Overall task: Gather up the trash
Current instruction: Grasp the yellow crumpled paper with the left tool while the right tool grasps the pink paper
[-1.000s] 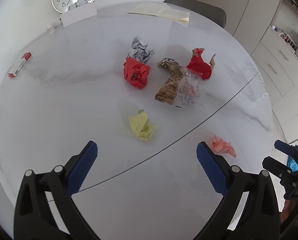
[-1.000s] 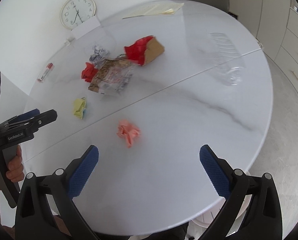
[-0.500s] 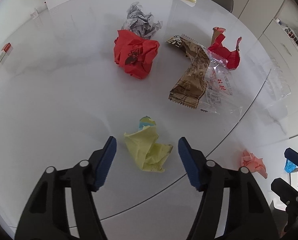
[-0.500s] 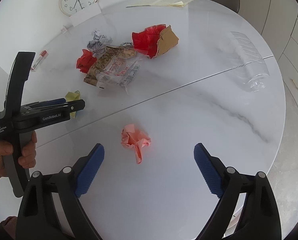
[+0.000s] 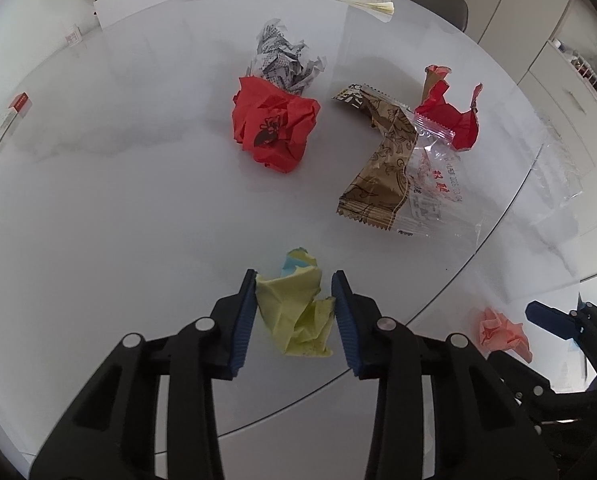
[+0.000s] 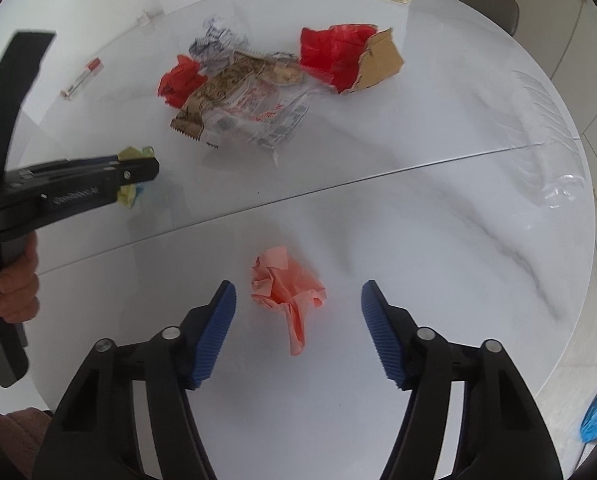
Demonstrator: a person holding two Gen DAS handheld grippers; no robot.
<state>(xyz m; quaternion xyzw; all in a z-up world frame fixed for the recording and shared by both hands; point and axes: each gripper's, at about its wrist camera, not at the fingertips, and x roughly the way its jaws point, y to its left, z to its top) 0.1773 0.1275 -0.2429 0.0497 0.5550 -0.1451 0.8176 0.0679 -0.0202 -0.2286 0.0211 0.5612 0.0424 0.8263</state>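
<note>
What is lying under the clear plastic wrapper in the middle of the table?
The clear plastic wrapper overlaps a brown patterned wrapper, visible through it. The table shows elsewhere; nothing else is discernible beneath.

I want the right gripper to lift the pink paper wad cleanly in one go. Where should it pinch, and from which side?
Pinch the bulky crumpled body of the pink paper wad, not the thin tail trailing toward the camera, which would likely slip or unfold. Come straight down and forward, as the right gripper is already lined up: its jaws stand open to either side of the wad on the table, so closing should trap the thickest part.
</note>
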